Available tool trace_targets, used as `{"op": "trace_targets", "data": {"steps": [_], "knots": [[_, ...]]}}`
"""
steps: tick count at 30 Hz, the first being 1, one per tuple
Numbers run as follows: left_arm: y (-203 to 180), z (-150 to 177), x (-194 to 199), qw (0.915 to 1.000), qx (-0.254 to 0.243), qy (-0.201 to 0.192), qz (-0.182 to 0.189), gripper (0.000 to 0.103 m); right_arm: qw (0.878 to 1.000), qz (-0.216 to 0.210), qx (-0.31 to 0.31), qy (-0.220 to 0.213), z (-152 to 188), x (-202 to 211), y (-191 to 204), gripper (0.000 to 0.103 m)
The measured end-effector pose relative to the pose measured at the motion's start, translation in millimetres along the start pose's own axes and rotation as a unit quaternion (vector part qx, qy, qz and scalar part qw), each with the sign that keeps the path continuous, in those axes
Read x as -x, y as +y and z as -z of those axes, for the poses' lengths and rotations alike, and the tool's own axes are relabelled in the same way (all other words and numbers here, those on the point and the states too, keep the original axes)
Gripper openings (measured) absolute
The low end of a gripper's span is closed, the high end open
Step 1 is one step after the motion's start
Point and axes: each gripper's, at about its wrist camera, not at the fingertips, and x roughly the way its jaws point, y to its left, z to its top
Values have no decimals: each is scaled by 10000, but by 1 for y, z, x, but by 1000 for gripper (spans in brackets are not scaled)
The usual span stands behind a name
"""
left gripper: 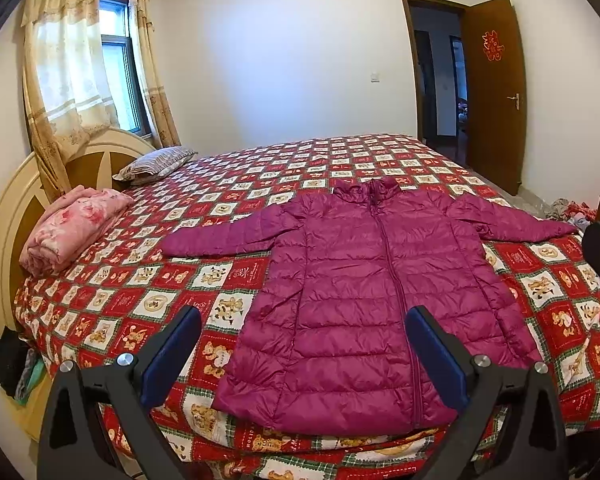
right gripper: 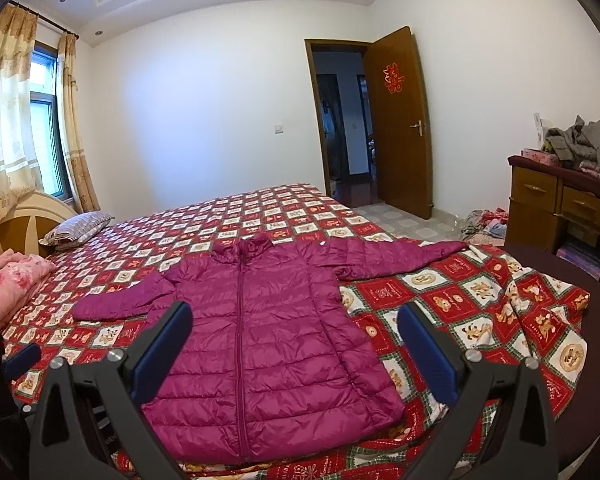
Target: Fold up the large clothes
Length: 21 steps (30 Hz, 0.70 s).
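Observation:
A magenta quilted puffer jacket lies flat and zipped on the bed, hem toward me, collar away, both sleeves spread out sideways. It also shows in the right wrist view. My left gripper is open and empty, held above the near edge of the bed over the jacket's hem. My right gripper is open and empty too, above the jacket's lower part. Neither gripper touches the cloth.
The bed has a red patchwork bear-print cover. A folded pink blanket and a striped pillow lie near the headboard. A wooden dresser piled with clothes stands right. An open door is beyond.

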Motion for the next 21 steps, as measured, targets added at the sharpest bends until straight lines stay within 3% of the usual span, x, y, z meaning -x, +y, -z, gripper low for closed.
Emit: {"op": "trace_targets", "data": {"steps": [21], "knots": [[4,-2,-11,9999,5,146,68,102,9998,63,-26,179,2,-10,-1,103]]}}
